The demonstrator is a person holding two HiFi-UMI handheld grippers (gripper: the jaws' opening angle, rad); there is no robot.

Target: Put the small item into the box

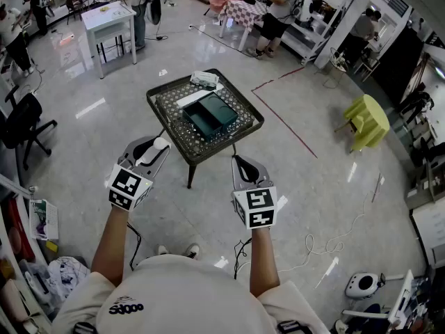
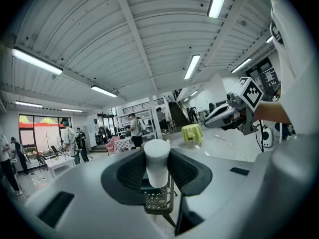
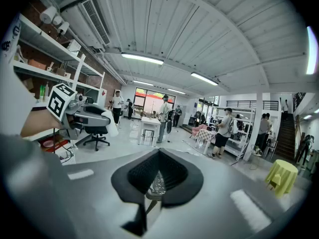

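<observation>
A small white cylinder (image 2: 157, 164) stands upright between the dark pads of my left gripper (image 2: 157, 180), which is shut on it. From the head view the cylinder (image 1: 159, 145) pokes out of the left gripper (image 1: 153, 153), short of the table's near left edge. The dark green box (image 1: 210, 115) lies open on the mesh-topped table (image 1: 245, 126). My right gripper (image 1: 241, 164) hovers near the table's front right corner with its jaws together and nothing in them. In the right gripper view its jaws (image 3: 158, 176) show only a thin slit, and the left gripper (image 3: 84, 114) is at the left.
On the table behind the box lie a white flat lid (image 1: 197, 97) and a small packet (image 1: 204, 79). A yellow-green stool (image 1: 367, 120) stands right, a white table (image 1: 108, 21) far left, an office chair (image 1: 21, 124) at the left edge. Cables (image 1: 334, 242) trail on the floor; people stand at the back.
</observation>
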